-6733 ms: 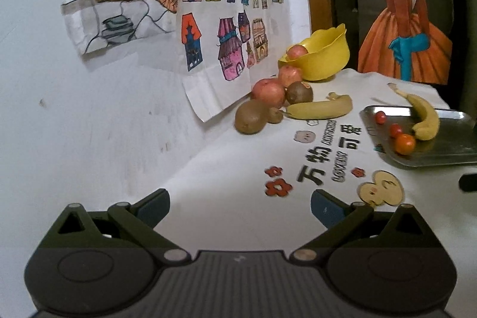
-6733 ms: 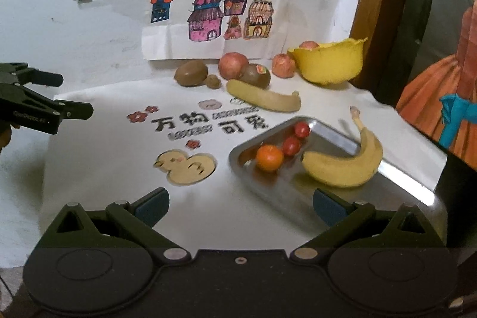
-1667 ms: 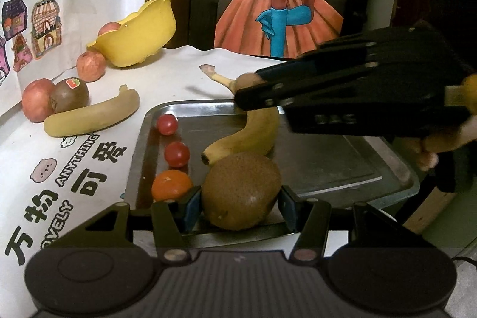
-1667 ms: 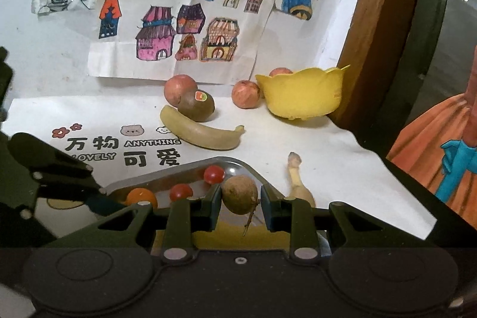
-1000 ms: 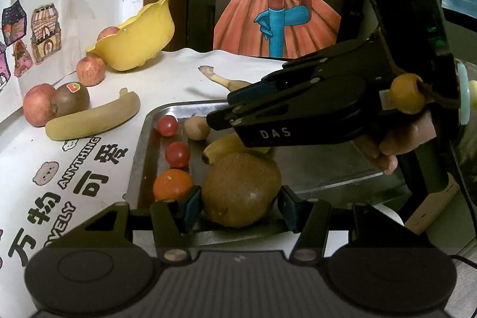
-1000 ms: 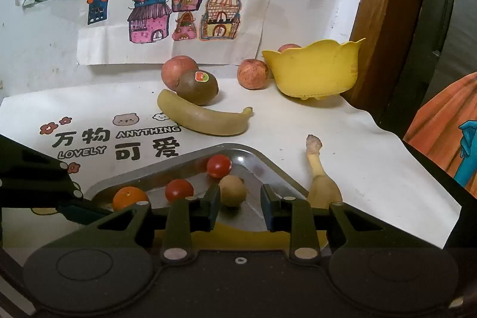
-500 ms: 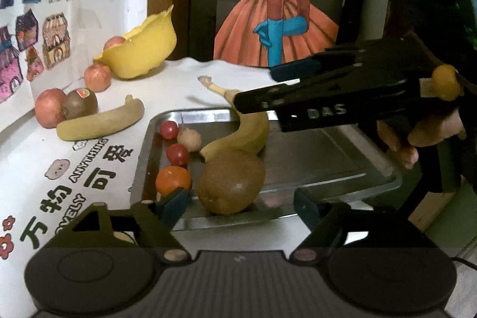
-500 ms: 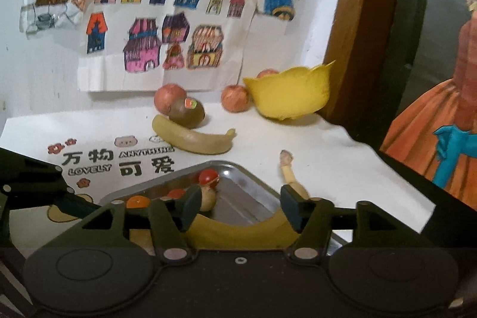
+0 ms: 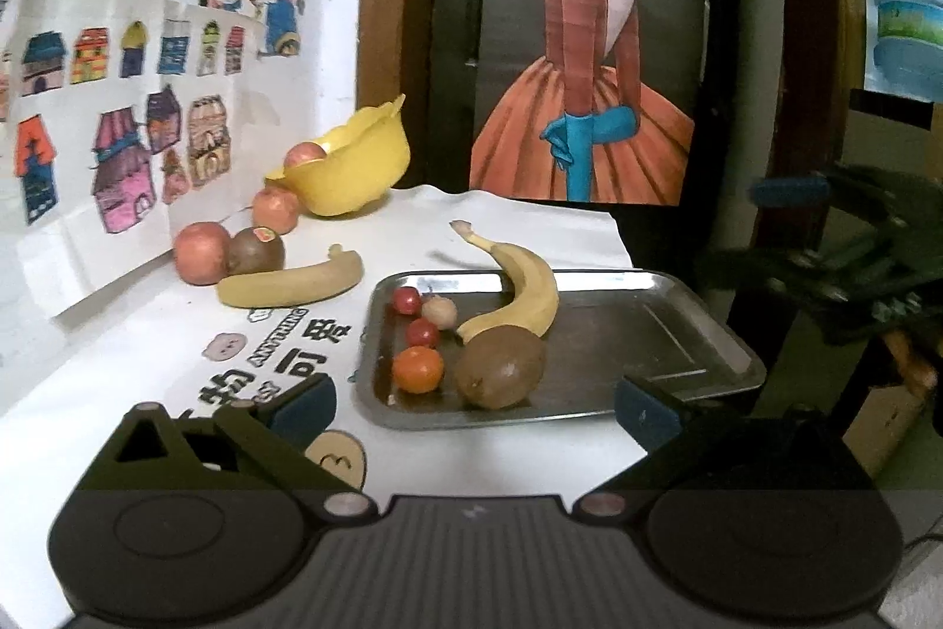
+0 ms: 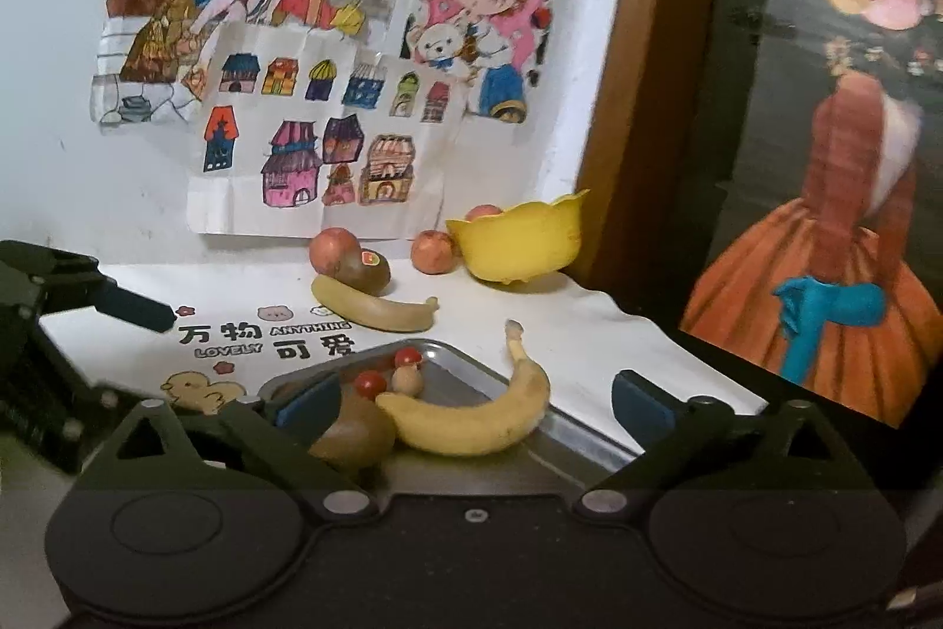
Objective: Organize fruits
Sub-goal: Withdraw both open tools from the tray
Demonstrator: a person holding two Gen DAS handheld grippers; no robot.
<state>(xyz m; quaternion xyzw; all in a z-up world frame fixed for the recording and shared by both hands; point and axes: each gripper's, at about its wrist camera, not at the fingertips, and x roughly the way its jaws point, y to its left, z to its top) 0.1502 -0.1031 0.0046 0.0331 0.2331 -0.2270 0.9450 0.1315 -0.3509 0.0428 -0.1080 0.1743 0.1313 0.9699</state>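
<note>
Both grippers spread wide and empty, fruit lying in the tray.

The left gripper (image 9: 474, 402) stands just short of the metal tray (image 9: 678, 334), where the kiwi (image 9: 500, 367) rests beside the banana (image 9: 518, 290); the right gripper (image 10: 474, 399) hangs above the same fruit.

**Materials and surfaces on the tabletop**

The tray (image 9: 678, 328) is shiny metal with a smooth, reflecting floor. The kiwi (image 9: 500, 374) in it has a matt, rough brown skin; the banana (image 9: 524, 296) looks smooth. The yellow bowl (image 9: 353, 169) seems glossy plastic. A printed white cloth (image 9: 177, 334) covers the tabletop. The drawings (image 10: 318, 140) are creased paper.
</note>
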